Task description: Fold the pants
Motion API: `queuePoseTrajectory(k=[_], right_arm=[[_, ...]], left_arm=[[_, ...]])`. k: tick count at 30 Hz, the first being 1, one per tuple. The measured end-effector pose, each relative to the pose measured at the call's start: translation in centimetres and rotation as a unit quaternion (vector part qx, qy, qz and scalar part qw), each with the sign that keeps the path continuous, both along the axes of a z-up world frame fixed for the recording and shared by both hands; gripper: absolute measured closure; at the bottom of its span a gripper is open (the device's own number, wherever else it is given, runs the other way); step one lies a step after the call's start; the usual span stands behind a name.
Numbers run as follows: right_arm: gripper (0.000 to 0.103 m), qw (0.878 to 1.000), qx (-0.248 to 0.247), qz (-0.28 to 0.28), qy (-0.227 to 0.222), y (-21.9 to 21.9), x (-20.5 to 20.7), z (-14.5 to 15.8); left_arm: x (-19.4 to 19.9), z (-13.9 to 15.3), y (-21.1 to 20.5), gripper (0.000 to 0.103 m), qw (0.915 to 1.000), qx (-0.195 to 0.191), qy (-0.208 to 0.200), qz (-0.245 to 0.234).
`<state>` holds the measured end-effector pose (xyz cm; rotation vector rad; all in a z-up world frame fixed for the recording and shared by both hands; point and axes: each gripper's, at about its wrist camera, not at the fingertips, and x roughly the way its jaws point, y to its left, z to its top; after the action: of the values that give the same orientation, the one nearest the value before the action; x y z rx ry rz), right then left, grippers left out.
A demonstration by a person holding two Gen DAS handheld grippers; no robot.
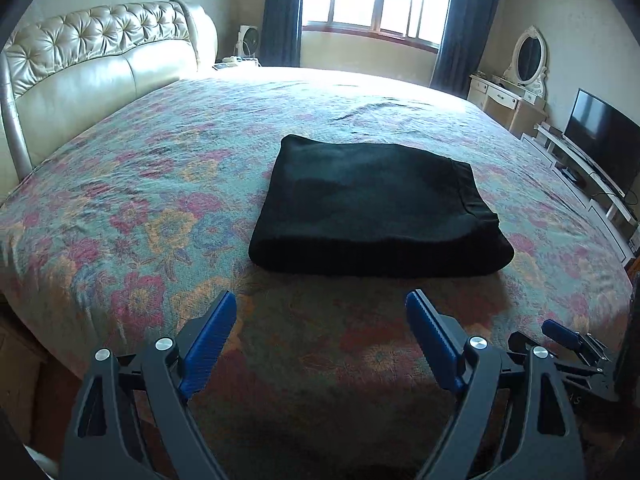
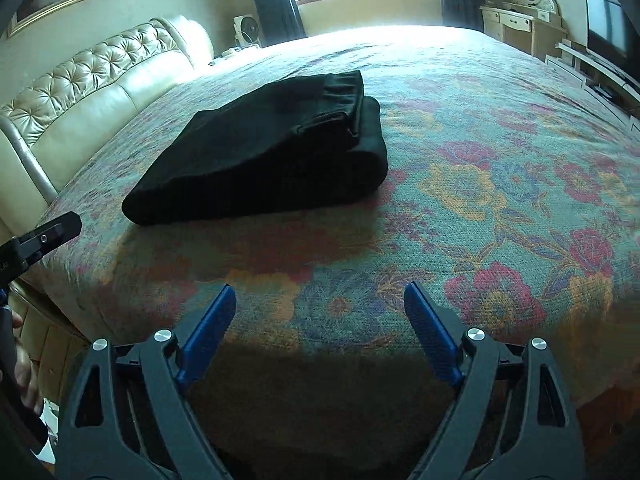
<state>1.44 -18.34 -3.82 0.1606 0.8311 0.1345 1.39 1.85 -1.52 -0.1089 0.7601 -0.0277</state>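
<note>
On the floral bedspread [image 1: 152, 216], roughly mid-bed and well clear of the tufted headboard [image 1: 100, 60], the black pants [image 1: 372, 208] lie as a compact folded rectangle, with the gathered waistband showing on top at the far right corner in the right wrist view. The left gripper [image 1: 318, 300] stands with its jaws spread wide and nothing between them, hovering over bare bedspread just short of the bundle's near edge; the right gripper [image 2: 320, 294] is likewise released and empty, off to the right of the pants and nearer the bed's edge, with the pants up and left of it in its own view. Judging by the tidy stack and both tools being apart from it, the folding looks essentially complete, and the step in hand appears to be the withdrawal. To do that well, the person should keep both sets of jaws open and clear of the cloth, so no pad snags the rounded front fold. The top layer sits slightly askew of the layer beneath at the right side; if a final touch is wanted, a light nudge there should square it.
</note>
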Motion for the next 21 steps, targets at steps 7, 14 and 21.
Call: queuePoseTrajectory(k=[7, 14, 21], right_arm=[[0.011, 0.998, -0.008, 0.04, -0.04, 2.3, -1.4, 3.0], [0.011, 0.998, 0.001, 0.044, -0.042, 2.7, -1.7, 3.5], [0.011, 0.998, 0.002, 0.042, -0.047, 2.6, -2.1, 3.7]], left_arm=[[-0.7, 0.5, -0.6, 0.018, 0.9998, -0.017, 0.008, 0.002], [-1.1, 0.6, -0.5, 0.018, 0.9997, -0.015, 0.011, 0.016], [-1.6, 0.9, -1.2, 0.018, 0.9998, 0.012, 0.003, 0.018]])
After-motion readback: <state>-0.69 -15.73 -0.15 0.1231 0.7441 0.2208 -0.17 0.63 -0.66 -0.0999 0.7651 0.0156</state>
